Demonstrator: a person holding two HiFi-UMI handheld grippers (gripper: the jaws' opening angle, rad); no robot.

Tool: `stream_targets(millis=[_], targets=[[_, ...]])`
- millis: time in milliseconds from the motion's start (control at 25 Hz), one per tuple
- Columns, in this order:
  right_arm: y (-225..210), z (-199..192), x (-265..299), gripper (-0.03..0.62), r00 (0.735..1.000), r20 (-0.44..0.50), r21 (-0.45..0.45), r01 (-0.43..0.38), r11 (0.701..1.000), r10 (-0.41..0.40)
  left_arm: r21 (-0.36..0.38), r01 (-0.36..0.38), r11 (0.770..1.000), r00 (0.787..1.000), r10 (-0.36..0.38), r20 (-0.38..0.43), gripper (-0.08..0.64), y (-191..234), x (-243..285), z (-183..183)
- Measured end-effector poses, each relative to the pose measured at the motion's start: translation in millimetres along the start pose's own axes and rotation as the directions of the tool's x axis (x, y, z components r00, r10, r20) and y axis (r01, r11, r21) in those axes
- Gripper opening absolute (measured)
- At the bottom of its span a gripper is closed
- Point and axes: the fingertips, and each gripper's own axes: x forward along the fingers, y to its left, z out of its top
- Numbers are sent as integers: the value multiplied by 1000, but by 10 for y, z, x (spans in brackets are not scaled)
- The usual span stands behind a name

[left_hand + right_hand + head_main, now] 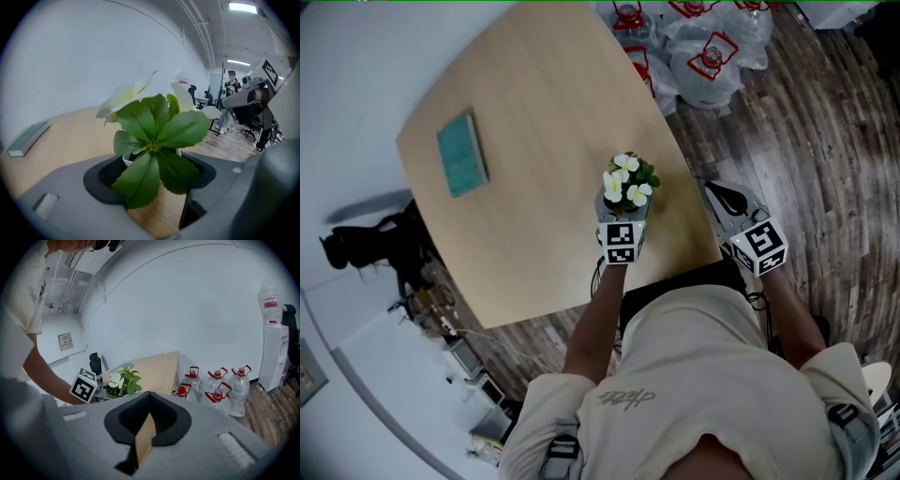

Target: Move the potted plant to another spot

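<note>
Potted plant (626, 187): by the bench (534, 112) near edge. Pale round pot, broad glossy leaves, soft white blooms. Left tool (623, 212) seems clamped on the pot, which sits in its curved dark pads. Best carried upright and low, grip on pot, not foliage. Right tool (150, 394): jaws together, empty, off the bench's right edge.

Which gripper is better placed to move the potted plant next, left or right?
Left. The left gripper has the potted plant between its jaws on the table; the right gripper is empty, beside the table's edge.
</note>
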Motion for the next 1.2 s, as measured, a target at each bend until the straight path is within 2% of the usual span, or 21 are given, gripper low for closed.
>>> stream_targets(millis=[160,360,560,720,960,1200], targets=[[13,-33,-13,3,1000,-6,18,2,1000,-2,3,-18,1000,1000,18,13,365,-5,4,11],[104,-61,1,3,1000,-2,22,-19,1000,19,9,-36,999,999,36,-4,429,-4,-56,-39],[189,-41,44,3,999,-3,27,-43,999,43,-5,-45,999,998,45,-39,436,54,-138,-133],[249,-55,41,3,998,-8,24,-56,998,56,-41,-37,998,997,34,-75,423,37,-259,-289],[349,-138,40,3,996,-33,6,-81,997,81,-53,-56,997,997,53,-60,401,27,-574,-355],[631,-116,86,3,995,-35,-23,-98,995,97,-57,-29,998,998,26,-49,343,16,-963,-471]])
